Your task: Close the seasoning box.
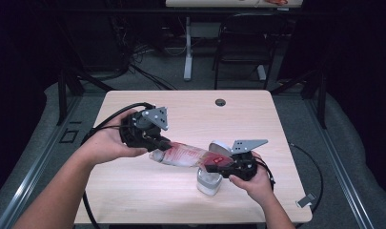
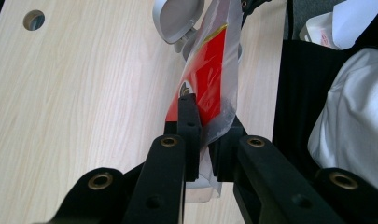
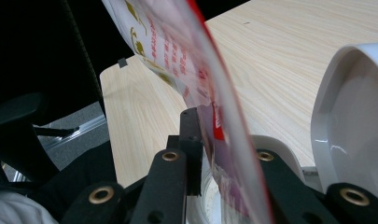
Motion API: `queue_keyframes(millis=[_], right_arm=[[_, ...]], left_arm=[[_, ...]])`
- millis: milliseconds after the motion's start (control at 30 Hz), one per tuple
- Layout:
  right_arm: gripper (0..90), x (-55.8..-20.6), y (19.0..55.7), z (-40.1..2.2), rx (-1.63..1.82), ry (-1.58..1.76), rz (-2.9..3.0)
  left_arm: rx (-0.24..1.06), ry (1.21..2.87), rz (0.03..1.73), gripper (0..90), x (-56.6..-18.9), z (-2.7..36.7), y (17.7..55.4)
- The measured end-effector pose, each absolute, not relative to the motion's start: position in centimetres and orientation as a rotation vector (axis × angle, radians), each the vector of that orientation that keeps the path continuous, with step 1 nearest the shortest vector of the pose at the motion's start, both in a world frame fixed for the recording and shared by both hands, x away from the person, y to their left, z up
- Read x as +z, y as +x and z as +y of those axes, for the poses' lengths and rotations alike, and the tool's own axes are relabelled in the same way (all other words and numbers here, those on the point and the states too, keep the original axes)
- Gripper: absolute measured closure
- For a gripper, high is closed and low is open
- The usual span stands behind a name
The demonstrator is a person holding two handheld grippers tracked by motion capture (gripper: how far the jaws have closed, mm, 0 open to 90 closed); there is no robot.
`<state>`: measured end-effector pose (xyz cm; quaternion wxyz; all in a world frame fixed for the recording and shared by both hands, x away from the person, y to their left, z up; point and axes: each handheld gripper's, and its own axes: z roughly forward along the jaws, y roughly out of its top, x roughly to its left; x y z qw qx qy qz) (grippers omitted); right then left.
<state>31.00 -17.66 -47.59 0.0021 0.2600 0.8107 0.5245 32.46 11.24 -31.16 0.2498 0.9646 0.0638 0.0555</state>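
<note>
A clear and red printed plastic pouch (image 1: 183, 155) is stretched between both grippers above the light wood table (image 1: 190, 114). My left gripper (image 1: 157, 145) is shut on its left end; the left gripper view has the jaws (image 2: 205, 126) pinching the pouch (image 2: 207, 79). My right gripper (image 1: 218, 162) is shut on the red right end, which hangs over a small white container (image 1: 208, 183) whose lid (image 1: 219, 146) stands open. In the right gripper view the pouch (image 3: 177, 46) runs between the jaws (image 3: 219, 135), beside the lid (image 3: 350, 116) and container rim (image 3: 277, 147).
A cable hole (image 1: 220, 102) sits near the table's far edge. A black chair (image 1: 243, 38) and another table's leg (image 1: 187, 47) stand behind. Cables trail off both sides of the table. The person's white sleeve (image 2: 354, 116) is close to the table's near edge.
</note>
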Motion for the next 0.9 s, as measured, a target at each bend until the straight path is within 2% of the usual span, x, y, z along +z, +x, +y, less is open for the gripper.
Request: queue_keyframes(millis=[900], right_arm=[[82.2,-47.44,30.94,-18.02,1.669,0.822,2.533]], left_arm=[[0.158,2.633,0.147,84.9,-30.46,10.54,32.42]])
